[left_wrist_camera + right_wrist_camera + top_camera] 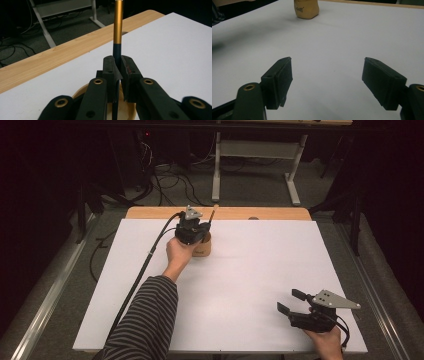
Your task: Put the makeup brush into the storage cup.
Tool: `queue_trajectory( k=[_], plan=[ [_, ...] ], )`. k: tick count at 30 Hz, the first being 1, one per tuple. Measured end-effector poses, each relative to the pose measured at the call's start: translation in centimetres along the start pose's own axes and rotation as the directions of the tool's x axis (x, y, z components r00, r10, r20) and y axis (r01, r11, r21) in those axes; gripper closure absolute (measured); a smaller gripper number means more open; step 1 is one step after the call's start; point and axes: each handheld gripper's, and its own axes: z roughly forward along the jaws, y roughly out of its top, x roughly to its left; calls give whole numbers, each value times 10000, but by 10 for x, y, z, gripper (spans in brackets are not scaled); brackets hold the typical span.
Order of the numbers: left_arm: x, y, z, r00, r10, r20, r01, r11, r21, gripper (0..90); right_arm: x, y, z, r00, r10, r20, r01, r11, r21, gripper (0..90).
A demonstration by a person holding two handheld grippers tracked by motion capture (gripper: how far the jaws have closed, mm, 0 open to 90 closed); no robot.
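The left claw (pixel 117 67) pinches a slim gold-and-dark pen (pixel 118 27) upright over the far tan wooden cup (pixel 202 247); keep it vertical while lowering. The right claw (pixel 327 85) rests spread, near right.

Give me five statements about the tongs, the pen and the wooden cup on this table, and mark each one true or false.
1. The left tongs are shut on the pen. True.
2. The right tongs are clamped on the wooden cup. False: they are open with nothing between the jaws, far from the cup.
3. The pen stands over the cup's opening. True.
4. The cup lies tipped on its side. False: it stands upright.
5. The white sheet covers the whole table. False: a wooden strip shows at the far edge.
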Motion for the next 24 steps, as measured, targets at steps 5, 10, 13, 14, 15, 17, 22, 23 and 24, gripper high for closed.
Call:
queue_trajectory(
  k=[5,10,13,14,15,17,22,23,24],
  plan=[
    [0,0,0,10000,14,16,-14,10000,95,824,0,0,0,10000,12,-1,-12,10000,9,258],
    [0,0,0,10000,43,3,-43,9998,214,823,0,0,0,10000,4,2,-4,10000,14,258],
    [0,0,-1,10000,75,15,-75,9997,253,822,0,0,0,10000,3,2,-3,10000,16,258],
    [1,0,-2,10000,48,46,-49,9996,274,815,0,0,0,10000,-4,5,4,10000,17,259],
    [1,0,-2,10000,21,86,-23,9995,317,779,0,0,0,10000,-20,-1,20,10000,13,259],
    [0,0,-3,9999,123,51,-125,9990,432,702,1,0,0,10000,-19,11,19,10000,24,259],
    [-2,-1,-9,9996,243,164,-254,9973,686,611,0,0,0,10000,-31,11,31,10000,8,259],
    [-3,-1,-10,9995,196,239,-213,9973,704,588,0,0,0,10000,-28,11,28,10000,11,259],
    [-3,-1,-12,9994,133,307,-154,9975,692,567,0,0,0,10000,-15,10,15,10000,14,259]
  ],
)
